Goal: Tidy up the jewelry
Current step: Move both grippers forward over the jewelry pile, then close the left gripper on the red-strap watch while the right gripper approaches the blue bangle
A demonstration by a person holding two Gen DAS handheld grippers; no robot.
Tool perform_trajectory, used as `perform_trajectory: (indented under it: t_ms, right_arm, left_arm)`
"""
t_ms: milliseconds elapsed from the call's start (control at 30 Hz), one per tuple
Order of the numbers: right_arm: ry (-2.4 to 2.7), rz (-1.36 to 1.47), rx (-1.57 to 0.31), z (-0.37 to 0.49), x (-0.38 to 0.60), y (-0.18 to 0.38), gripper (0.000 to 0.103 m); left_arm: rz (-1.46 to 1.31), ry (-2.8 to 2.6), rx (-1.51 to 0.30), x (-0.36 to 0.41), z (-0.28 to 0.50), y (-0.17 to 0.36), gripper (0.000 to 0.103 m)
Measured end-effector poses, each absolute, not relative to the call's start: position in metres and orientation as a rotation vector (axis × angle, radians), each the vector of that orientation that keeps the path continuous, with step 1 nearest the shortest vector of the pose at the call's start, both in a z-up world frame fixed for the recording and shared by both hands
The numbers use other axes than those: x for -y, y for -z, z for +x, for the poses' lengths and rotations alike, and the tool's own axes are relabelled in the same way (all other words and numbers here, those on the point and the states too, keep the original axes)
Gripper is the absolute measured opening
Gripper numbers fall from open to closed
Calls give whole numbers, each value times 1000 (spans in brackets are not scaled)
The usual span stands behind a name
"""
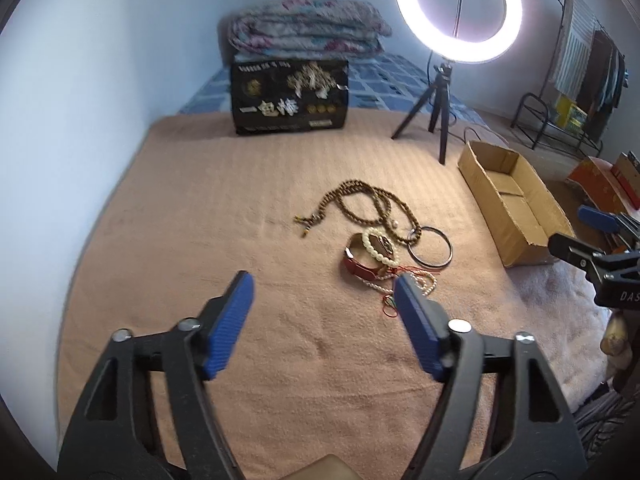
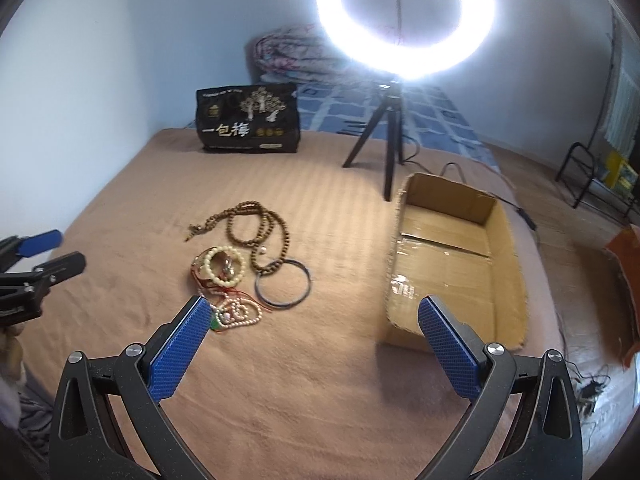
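A pile of jewelry lies on the tan blanket: a brown bead necklace, a dark metal bangle, a cream bead bracelet over a red-strap watch, and a pearl strand with red cord. An open, empty cardboard box sits to the right. My left gripper is open and empty, just short of the pile. My right gripper is open and empty, between pile and box.
A ring light on a black tripod stands behind the jewelry. A black printed bag and a folded quilt lie at the back. A clothes rack stands at far right.
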State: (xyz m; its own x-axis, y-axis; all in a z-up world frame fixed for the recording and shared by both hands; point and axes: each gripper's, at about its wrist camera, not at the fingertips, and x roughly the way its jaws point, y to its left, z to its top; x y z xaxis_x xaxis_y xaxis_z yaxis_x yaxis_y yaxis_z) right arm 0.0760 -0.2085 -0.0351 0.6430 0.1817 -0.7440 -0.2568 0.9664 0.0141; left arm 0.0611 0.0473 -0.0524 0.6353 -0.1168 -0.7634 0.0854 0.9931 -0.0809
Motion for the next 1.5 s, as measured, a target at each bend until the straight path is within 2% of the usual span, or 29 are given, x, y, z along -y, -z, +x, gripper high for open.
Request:
perform_trajectory:
  t_ms: [133,200,367,533,700,767,833,1500]
  right_arm:
    - [-304,-54,-907,99,207,44,102]
    - [-324,-15,-931,109,208,48,102]
    - [-304,8,-931,128,209,48,102]
    - [-310,-46,-951,145,200,55,102]
    - [-301,-29,-1067,169,196,84,101]
    - [-310,-7,-1104,175,196,93,88]
    - [-323,2,-1134,182,195,103,82]
    - [-336,27,-1281,203,177,147,83]
  left_arm:
    - [-86,168,-943,-49,83,66,59]
    - [-89,188,-971,-47,94,73,50]
    - [-119,237,-1018,-43,121,90,50]
    - [-173,245,-1079,-44,143,109,42]
    - [-217,258,-1114,-46,159,120,41]
    - [-230,268,-1124,-46,163,124,38]
    - [-230,274,-1136,-44,167,128,35]
    - [-303,323,-1228,-35,192,163,28]
